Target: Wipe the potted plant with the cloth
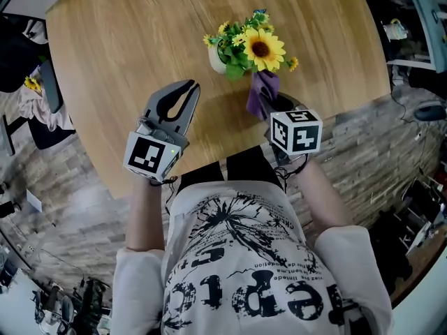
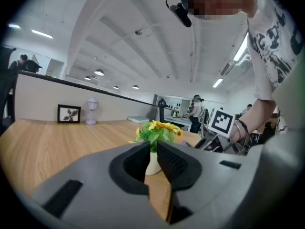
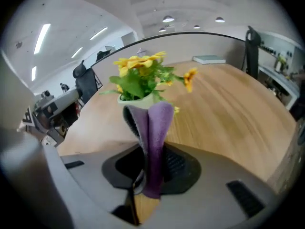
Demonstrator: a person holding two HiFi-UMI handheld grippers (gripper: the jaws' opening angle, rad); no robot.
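Observation:
A potted plant [image 1: 246,44] with a sunflower and small yellow blooms in a white pot [image 1: 217,60] stands on the round wooden table [image 1: 126,40]. My right gripper [image 1: 274,112] is shut on a purple cloth [image 1: 262,93], which sticks up from the jaws just in front of the plant. In the right gripper view the cloth [image 3: 155,128] rises folded between the pads, close below the pot [image 3: 138,99]. My left gripper [image 1: 190,86] hovers left of the pot, jaws shut with nothing in them. In the left gripper view the plant [image 2: 155,131] sits straight ahead beyond the fingertips.
The table's near edge curves just in front of the person's body [image 1: 237,257]. A small picture frame [image 2: 68,113] and a white lantern [image 2: 92,110] stand at the far side, and a book [image 3: 208,59] lies there too. Office chairs and people are in the background.

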